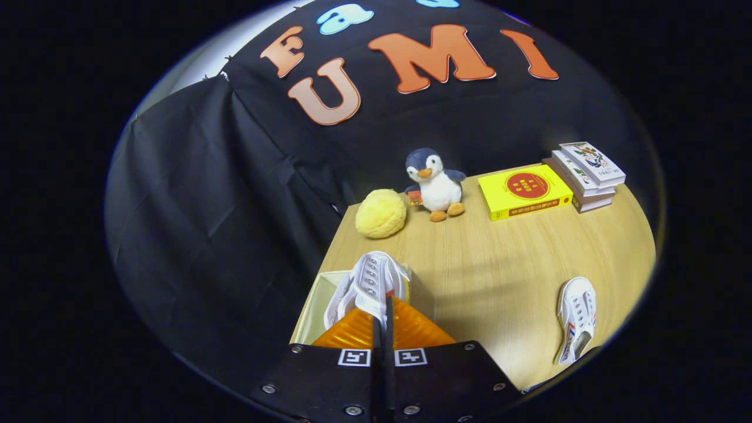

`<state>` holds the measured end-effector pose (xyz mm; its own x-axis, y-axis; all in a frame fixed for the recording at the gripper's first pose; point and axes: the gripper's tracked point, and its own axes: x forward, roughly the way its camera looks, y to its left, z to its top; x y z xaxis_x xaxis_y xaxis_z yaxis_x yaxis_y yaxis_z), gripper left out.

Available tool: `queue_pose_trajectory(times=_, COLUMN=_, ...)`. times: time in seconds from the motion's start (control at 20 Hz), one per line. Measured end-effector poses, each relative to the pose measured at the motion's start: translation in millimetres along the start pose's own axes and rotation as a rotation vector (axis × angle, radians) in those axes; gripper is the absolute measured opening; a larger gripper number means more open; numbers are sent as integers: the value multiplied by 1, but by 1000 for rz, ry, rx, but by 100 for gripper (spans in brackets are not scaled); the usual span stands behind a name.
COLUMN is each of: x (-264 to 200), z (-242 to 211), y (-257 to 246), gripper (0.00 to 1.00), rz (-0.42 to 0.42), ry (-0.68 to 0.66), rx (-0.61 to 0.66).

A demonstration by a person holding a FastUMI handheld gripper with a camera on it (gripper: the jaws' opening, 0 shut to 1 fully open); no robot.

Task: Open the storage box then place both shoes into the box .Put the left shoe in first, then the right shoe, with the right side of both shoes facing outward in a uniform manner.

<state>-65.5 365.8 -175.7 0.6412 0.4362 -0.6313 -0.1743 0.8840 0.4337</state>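
One white shoe (369, 288) sits clamped in the gripper (382, 317) over the storage box (311, 311), another shoe (576, 317) on the wooden table (499, 264).

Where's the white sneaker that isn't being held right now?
The loose white sneaker lies on the wooden table, off to the right of the gripper, nearer than the yellow book.

1. The gripper (382, 311) has its fingers pressed close on the white shoe (369, 286), covering that shoe's heel end.
2. The storage box (311, 308) sits half hidden: shoe and fingers mask its middle, and its near rim is out of sight behind the gripper's body.
3. The second shoe (576, 317) lies well apart on the surface (499, 276), its heel end cut off at the view's edge.
4. Cover print on the yellow book (524, 191) and on the stacked books (589, 174): too small to tell.
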Motion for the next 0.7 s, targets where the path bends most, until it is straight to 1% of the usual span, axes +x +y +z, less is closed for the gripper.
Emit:
queue_pose_trajectory(times=0.2, x=24, z=-31, y=32, gripper=0, rz=-2, ry=71, rx=-33)
queue_pose_trajectory(times=0.35, x=43, z=-51, y=45, gripper=1, rz=-24, ry=123, rx=-12)
queue_pose_trajectory(times=0.45, x=57, z=-58, y=50, gripper=1, rz=-52, ry=151, rx=-12)
queue_pose_trajectory(times=0.7, x=87, z=-77, y=47, gripper=1, rz=-158, ry=218, rx=-20)
